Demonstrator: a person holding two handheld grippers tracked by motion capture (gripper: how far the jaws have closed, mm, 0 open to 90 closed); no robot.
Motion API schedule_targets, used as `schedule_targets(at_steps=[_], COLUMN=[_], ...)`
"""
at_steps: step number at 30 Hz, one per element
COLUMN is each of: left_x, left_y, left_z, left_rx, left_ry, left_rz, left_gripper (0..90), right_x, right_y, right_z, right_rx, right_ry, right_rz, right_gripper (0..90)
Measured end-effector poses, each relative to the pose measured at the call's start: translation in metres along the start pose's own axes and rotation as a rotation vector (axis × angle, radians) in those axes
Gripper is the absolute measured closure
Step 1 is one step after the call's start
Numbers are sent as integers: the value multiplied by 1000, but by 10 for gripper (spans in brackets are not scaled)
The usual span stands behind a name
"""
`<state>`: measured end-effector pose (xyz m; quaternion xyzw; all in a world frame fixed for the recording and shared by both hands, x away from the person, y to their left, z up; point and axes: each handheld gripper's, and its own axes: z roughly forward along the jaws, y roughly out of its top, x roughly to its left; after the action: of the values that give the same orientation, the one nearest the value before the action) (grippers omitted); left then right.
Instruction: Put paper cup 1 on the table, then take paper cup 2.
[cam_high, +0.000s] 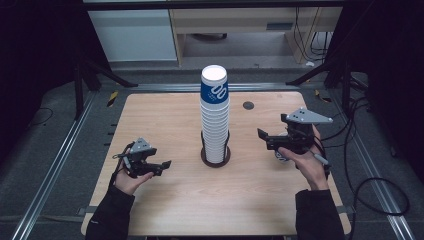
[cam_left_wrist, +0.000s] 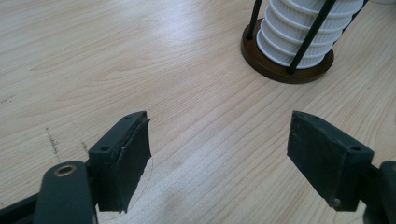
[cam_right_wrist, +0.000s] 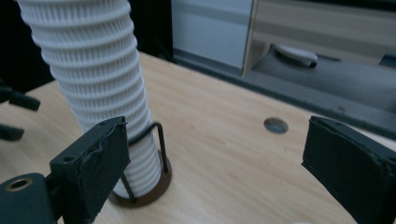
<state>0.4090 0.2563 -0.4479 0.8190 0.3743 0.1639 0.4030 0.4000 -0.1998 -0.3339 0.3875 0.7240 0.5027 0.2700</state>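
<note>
the stack of paper cups (cam_high: 215, 117) stands upright in its wire holder (cam_high: 215, 152) at the middle of the table (cam_high: 165, 200), white ribbed cups nested one in another with a blue-printed cup (cam_high: 214, 87) on top. as far as the pictures show, the stack looks whole and nothing has been drawn off it yet: no loose cup lies on the wood, and neither tool carries one. so the work seems to be at its start, with the reaching, the pulling of a cup and its setting down all left to do.

the right gripper (cam_high: 263, 138) hangs near the stack's right side, raised off the table and pointed at the cups, its jaws standing apart with nothing between them; in the right gripper view the cups rise just beyond the left jaw. the left gripper (cam_high: 165, 165) rests low, well apart from the holder's base, jaws wide and empty over bare wood.
</note>
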Motion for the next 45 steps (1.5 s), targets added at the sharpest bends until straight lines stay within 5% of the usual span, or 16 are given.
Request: schedule_targets(at_steps=[10,26,45], left_x=[0,-1,-4], left_y=[-2,0,0], left_z=[3,0,1], left_rx=[9,-7,-5], left_ry=[-15,-16,-14], left_rz=[-1,1,11], left_gripper=[205,207,207], right_x=[20,61,79], right_y=[42,80,87], right_z=[3,28,73], right_rx=[-147,-206,-192], right_ry=[87,205,187], right_rz=[26,-6,-12], right_gripper=[74,65,65])
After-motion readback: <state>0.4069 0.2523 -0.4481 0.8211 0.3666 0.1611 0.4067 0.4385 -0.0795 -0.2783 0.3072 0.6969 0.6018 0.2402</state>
